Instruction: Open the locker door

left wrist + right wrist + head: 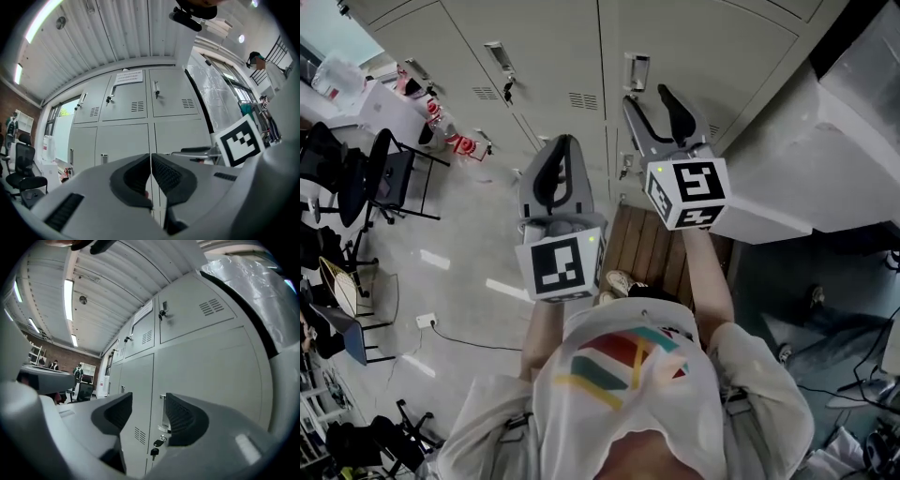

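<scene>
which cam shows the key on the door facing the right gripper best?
Right gripper view: the key hangs just under the handle recess, close up between the open fingers. Head view sees that door steeply from above; key too small to tell. Left gripper view: its own shut fingers cover that area.

Lockers [544, 56] stand ahead, far side. R gripper [648, 97] is right of L gripper [562, 142] & nearer the doors, just short of a door handle [636, 72]. Keys [156, 446] hang below the handle. Chairs [384, 178] far left.
</scene>
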